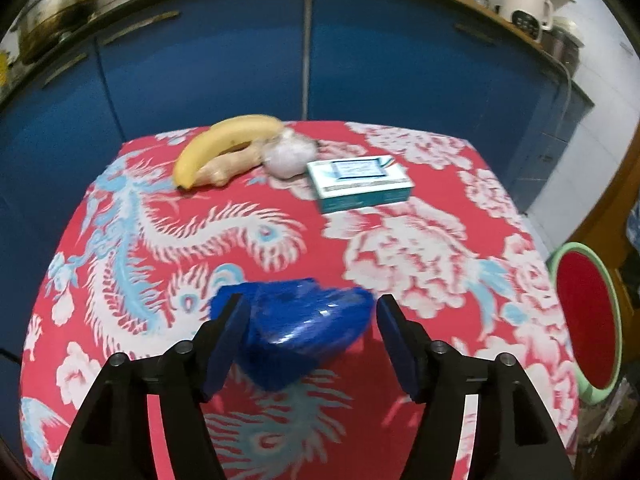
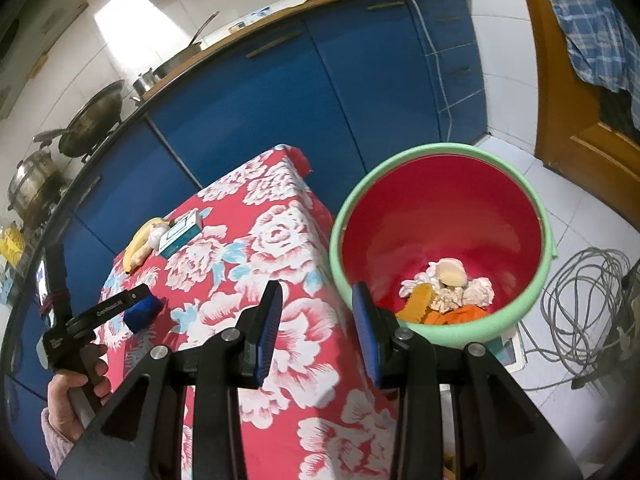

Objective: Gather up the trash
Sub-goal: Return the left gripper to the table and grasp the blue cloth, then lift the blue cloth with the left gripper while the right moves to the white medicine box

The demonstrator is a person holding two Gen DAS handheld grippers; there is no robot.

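A crumpled blue plastic wrapper point(image 1: 304, 328) lies on the red flowered tablecloth point(image 1: 280, 240). My left gripper point(image 1: 308, 332) is open, its pads on either side of the wrapper; the left pad looks close to touching it. The wrapper point(image 2: 140, 312) and left gripper point(image 2: 132, 300) also show in the right wrist view. My right gripper point(image 2: 316, 320) is open and empty, above the table's right edge beside the bin point(image 2: 440, 160). The bin is green outside, red inside, and holds crumpled tissues point(image 2: 452, 288) and orange peel point(image 2: 444, 314).
A banana point(image 1: 224, 144), a ginger root point(image 1: 232, 164), a garlic bulb point(image 1: 288, 152) and a teal box point(image 1: 360, 182) lie at the table's far side. Blue cabinets point(image 1: 304, 60) stand behind. Coiled cable point(image 2: 584, 300) lies on the floor right of the bin.
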